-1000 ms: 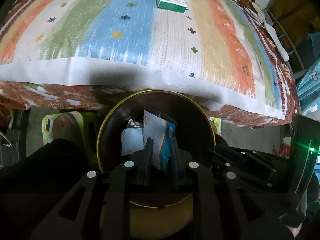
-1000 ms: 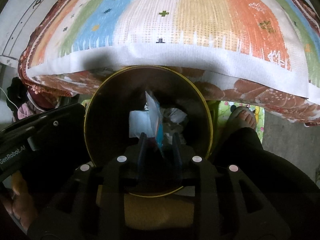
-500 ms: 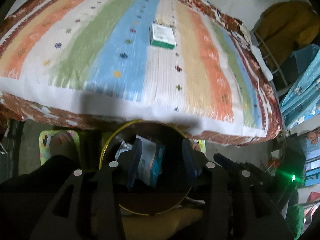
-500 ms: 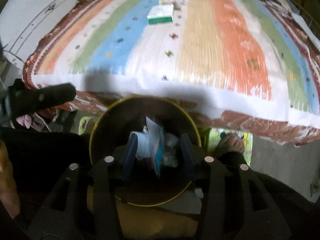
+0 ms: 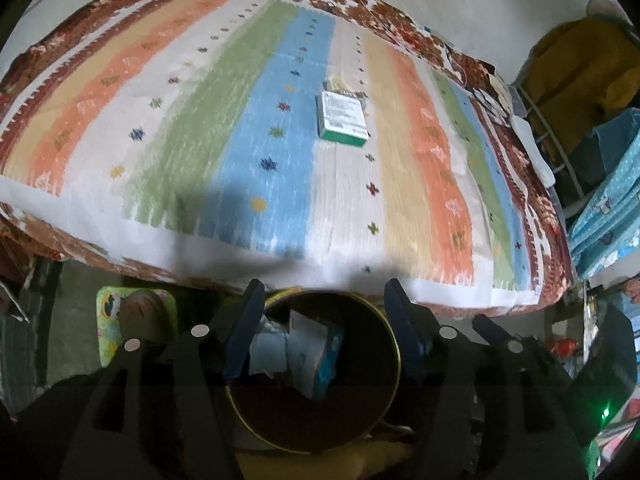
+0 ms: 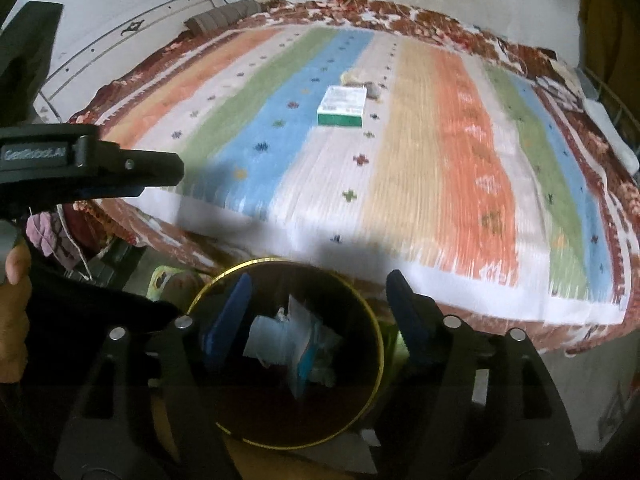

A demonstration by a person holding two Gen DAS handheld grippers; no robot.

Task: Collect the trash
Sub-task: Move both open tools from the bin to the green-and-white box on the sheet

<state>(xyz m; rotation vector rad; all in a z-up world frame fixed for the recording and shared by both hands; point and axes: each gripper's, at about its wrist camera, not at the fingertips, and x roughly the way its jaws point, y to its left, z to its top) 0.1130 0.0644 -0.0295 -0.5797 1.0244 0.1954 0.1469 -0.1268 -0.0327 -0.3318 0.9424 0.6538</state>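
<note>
Both grippers, left (image 5: 324,328) and right (image 6: 320,312), gape empty over the bin (image 5: 394,344); the box (image 5: 343,119) looks light, stiff cardboard, so pinch its long sides.

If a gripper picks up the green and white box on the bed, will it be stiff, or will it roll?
The box looks like thin cardboard, so probably light and fairly stiff, though a hard squeeze may dent it. Its flat faces suggest no rolling. It lies flat on the soft striped blanket, so a push may drag rather than slide.
</note>
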